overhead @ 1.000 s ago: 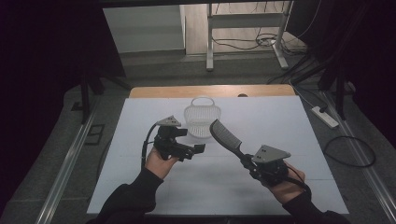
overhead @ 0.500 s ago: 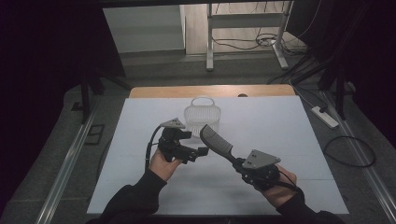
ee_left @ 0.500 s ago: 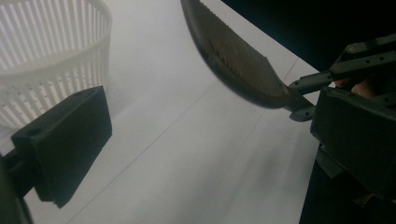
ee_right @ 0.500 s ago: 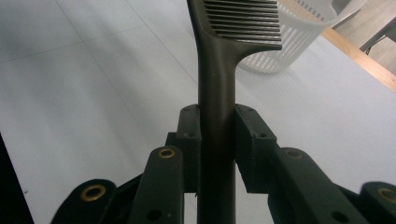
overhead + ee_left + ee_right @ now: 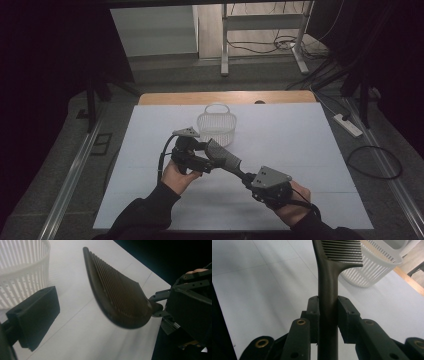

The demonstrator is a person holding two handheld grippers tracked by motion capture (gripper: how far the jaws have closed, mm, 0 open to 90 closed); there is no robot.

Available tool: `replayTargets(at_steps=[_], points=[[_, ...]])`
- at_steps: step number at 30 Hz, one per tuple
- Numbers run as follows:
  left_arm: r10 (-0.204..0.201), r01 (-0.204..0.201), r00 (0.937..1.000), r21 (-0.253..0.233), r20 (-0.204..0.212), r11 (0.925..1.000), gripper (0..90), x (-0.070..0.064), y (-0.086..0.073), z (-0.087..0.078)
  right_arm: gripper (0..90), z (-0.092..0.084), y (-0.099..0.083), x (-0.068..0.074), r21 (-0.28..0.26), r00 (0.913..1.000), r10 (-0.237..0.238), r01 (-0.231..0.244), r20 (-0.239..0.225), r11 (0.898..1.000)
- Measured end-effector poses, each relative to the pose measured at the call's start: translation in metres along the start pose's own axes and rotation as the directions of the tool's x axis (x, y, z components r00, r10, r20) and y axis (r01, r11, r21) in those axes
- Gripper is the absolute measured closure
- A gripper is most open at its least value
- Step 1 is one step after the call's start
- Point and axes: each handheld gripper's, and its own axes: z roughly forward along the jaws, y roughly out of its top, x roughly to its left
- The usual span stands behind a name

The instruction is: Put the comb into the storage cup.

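Observation:
A dark comb (image 5: pixel 225 157) with fine teeth hangs tilted above the white table, its head pointing up-left. My right gripper (image 5: pixel 247 176) is shut on its handle; in the right gripper view both pads clamp the comb (image 5: pixel 328 287) stem, with the right gripper (image 5: pixel 328 311) below the toothed head. My left gripper (image 5: pixel 209 159) sits right beside the comb head, jaws open. In the left gripper view one black pad (image 5: pixel 35 315) stands at the left, and the comb (image 5: pixel 117 297) floats to its right, apart from it. A white slatted basket (image 5: pixel 216 127) stands just behind.
The white table sheet (image 5: pixel 300 140) has free room left and right of the hands. A wooden strip (image 5: pixel 170 98) runs along its far edge. The basket (image 5: pixel 374 267) (image 5: pixel 22 270) is close behind the comb. A power strip (image 5: pixel 347 125) and cables lie on the floor at the right.
My right gripper has carried the comb left and nearer, bringing its head from in front of the basket to beside my left gripper. The left hand has hardly moved.

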Motion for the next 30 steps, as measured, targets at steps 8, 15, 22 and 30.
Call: replayTargets(at_steps=[8, 15, 22, 30], points=[[0.01, -0.01, 0.9995, 0.011, 0.03, 0.9999, 23.8, -0.003, 0.001, -0.003, 72.4, 0.0, 0.0, 0.003, -0.01, 0.9992, -0.032, 0.032, 0.025, 0.999], [-0.026, 0.026, 0.9938, 0.001, 0.108, 0.9996, 48.3, 0.0, 0.001, -0.007, 72.5, 0.0, 0.0, 0.002, -0.011, 0.9988, -0.031, 0.031, 0.038, 0.999], [-0.065, 0.066, 0.9847, -0.001, 0.161, 0.9978, 63.0, 0.004, 0.0, -0.008, 72.4, 0.0, 0.0, 0.001, -0.011, 0.9985, -0.018, 0.019, 0.052, 1.0], [-0.134, 0.139, 0.9582, 0.001, 0.253, 0.9903, 75.7, 0.011, -0.003, -0.006, 72.4, 0.001, -0.001, 0.001, -0.007, 0.9983, -0.021, 0.022, 0.054, 1.0]])
